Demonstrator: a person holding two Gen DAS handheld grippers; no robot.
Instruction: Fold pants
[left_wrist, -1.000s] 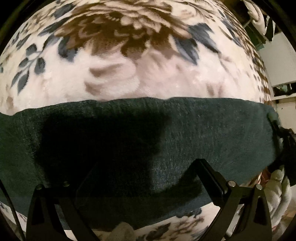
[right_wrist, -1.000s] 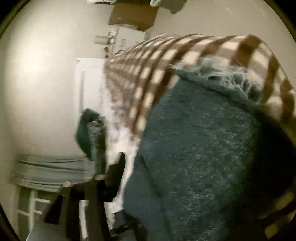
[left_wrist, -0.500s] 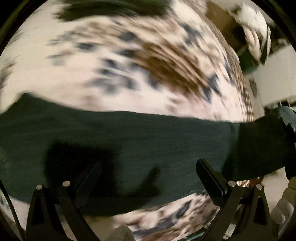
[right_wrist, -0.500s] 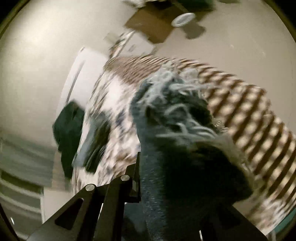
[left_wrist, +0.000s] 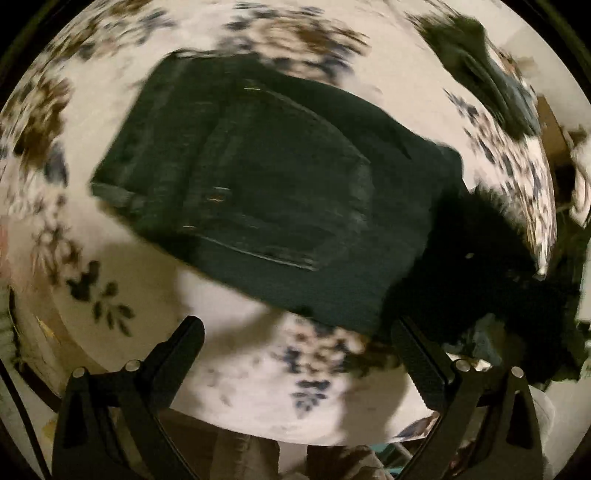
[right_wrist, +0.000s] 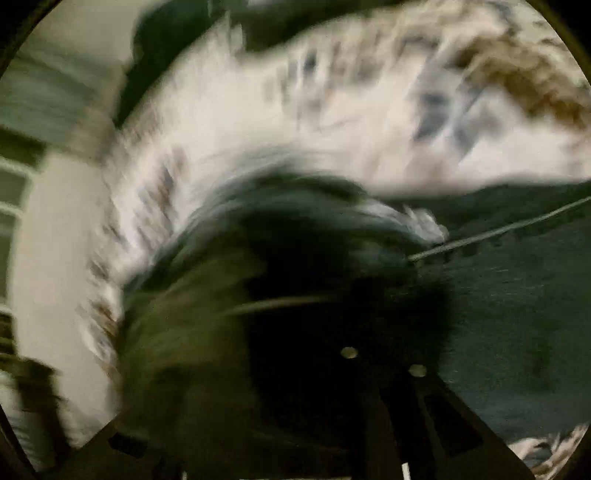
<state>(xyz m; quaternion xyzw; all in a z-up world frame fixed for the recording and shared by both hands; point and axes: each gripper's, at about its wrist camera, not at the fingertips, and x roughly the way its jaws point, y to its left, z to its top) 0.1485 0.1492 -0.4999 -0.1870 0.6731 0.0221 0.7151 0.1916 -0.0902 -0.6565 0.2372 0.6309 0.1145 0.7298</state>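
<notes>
While the pants (left_wrist: 258, 192) are lying dark and part-folded on the floral bed cover (left_wrist: 236, 387), their long axis is running diag. from upper left to lower right, just ahead of the left claw (left_wrist: 297, 343), which is hanging spread w/ nothing between. Right claw (right_wrist: 369, 332) is sitting nearer, buried in cloth at the frayed hem (right_wrist: 424, 221); probably pinching it, but too blurred to tell.

Right wrist view smeared by motion blur: we cannot tell how the right gripper (right_wrist: 369, 369) stands; dark pants (right_wrist: 517, 314) fabric covers its fingers. Left wrist view: floral blanket (left_wrist: 240, 387) pattern blurred; dark cloth heap (left_wrist: 476, 66) at upper right unidentifiable, cut by the rim.
</notes>
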